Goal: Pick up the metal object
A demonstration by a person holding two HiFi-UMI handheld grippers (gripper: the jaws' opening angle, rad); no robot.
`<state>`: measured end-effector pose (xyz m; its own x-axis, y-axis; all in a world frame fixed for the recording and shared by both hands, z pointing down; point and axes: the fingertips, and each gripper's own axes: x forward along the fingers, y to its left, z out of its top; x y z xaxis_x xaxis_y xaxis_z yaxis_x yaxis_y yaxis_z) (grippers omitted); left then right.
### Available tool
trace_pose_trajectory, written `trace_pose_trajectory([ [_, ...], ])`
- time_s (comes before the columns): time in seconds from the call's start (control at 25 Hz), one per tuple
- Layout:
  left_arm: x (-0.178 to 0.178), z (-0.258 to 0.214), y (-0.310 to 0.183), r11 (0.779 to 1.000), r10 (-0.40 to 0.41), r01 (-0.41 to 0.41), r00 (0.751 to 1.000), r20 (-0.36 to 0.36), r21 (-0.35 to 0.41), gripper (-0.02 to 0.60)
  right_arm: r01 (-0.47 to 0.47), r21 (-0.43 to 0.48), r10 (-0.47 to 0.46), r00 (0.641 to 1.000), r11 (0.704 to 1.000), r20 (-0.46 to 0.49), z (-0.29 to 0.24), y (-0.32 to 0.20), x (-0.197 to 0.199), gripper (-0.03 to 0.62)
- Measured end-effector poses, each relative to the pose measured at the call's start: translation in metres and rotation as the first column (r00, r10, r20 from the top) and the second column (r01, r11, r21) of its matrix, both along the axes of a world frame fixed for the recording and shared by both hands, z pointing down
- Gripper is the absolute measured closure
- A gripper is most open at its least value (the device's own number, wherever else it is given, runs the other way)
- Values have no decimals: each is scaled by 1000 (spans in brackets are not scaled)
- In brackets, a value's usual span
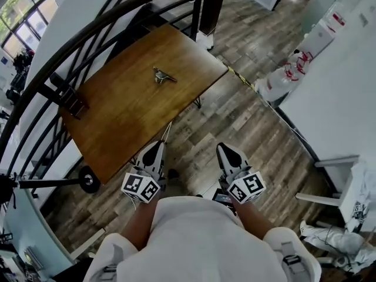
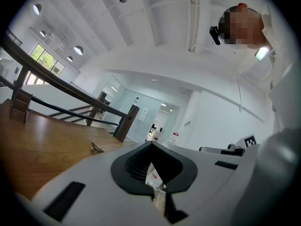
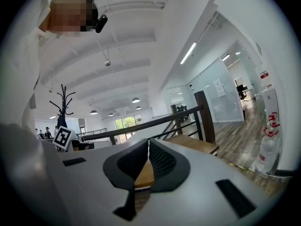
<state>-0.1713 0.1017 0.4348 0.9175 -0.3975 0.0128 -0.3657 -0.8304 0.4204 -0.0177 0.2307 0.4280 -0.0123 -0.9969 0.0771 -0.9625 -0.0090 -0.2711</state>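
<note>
the metal object [image 1: 164, 75] lies on the wooden table [image 1: 129, 119], on the half of the top farther from the person, toward the corner nearest the dark post [image 1: 212, 4]. it rests flat on the wood with bare table top all around it and nothing touching it.

left gripper [image 1: 154, 151]: held in front of the person's body over the plank floor [image 1: 247, 110], just off the near edge of the table, pointing level toward the table. in the left gripper view the two jaws stand together, tips meeting, with nothing clamped between them. in that view the metal object [image 2: 97, 148] shows beyond the jaws and to their left, well apart from the tips.

right gripper [image 1: 226, 153]: held beside the left gripper, also over the floor, to the right of the table's near edge. in the right gripper view the jaws are together at the tips, leaving only a narrow gap lower down; nothing is held. part of the table top [image 3: 197, 145] shows beyond them.

in the head view the metal object lies ahead of both grippers and well apart from both, closer to the line of the left gripper than to that of the right. a dark curved railing [image 1: 64, 51] runs along the far side of the table.
</note>
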Motion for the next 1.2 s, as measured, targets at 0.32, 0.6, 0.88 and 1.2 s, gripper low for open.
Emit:
trace_pose_trajectory([
  [0.32,23,19,-63,998,55,-55,998,-1,-33,569,-32,6,32,999,999,-25,-7,-67,18,569],
  [0.6,74,28,-85,997,36,-35,999,15,-69,569,-15,-18,15,1000,1000,-12,3,-82,67,569],
  [0.88,156,16,-96,999,-31,28,995,99,37,569,127,67,-127,992,990,1,-11,-131,148,568],
  [1.2,251,7,-88,993,-99,90,984,145,71,569,223,93,-226,974,970,27,-21,-150,254,568],
])
